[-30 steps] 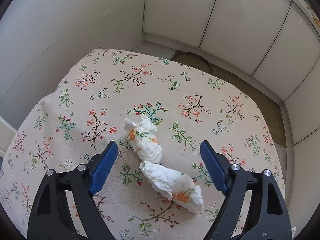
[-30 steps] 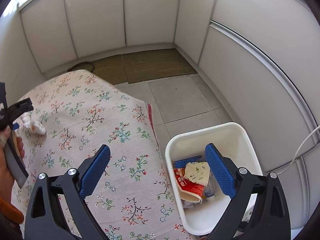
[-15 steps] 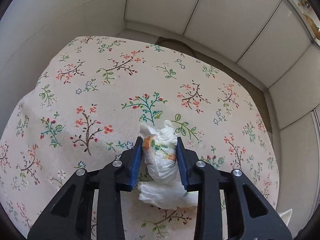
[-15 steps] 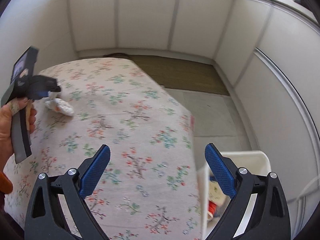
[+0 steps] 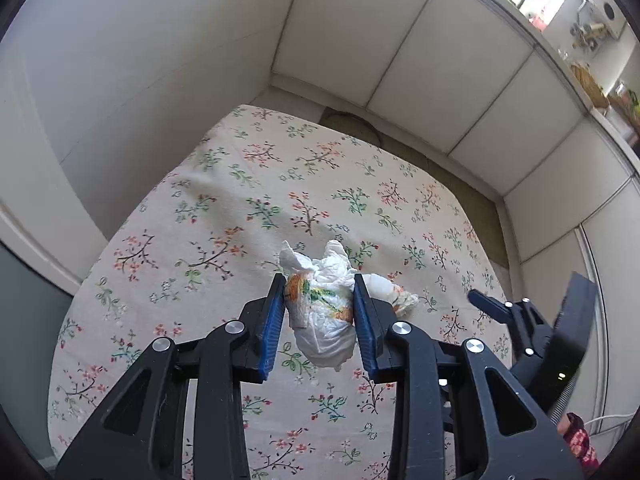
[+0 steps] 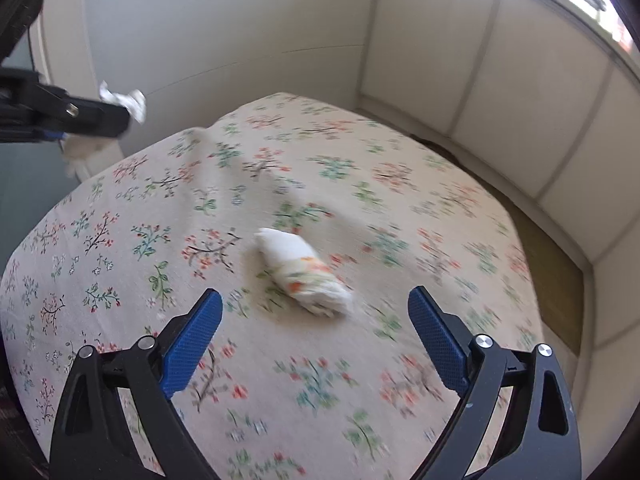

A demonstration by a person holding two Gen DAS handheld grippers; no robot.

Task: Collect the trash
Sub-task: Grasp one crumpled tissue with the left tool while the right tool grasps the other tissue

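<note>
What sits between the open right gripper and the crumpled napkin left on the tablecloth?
Nothing visible: only bare tablecloth lies between the right gripper and the napkin. The left gripper, holding the other wad, is off to the side.

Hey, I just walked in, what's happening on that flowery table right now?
A person is clearing trash with two handheld grippers. The left gripper is shut on one crumpled napkin, lifted off the floral tablecloth. The right gripper is open, its fingers either side of a second napkin lying on the cloth.

A home: a floral tablecloth (image 5: 248, 200) covers the surface, white panelled walls (image 5: 420, 60) around, cluttered windowsill (image 5: 592, 40).
</note>
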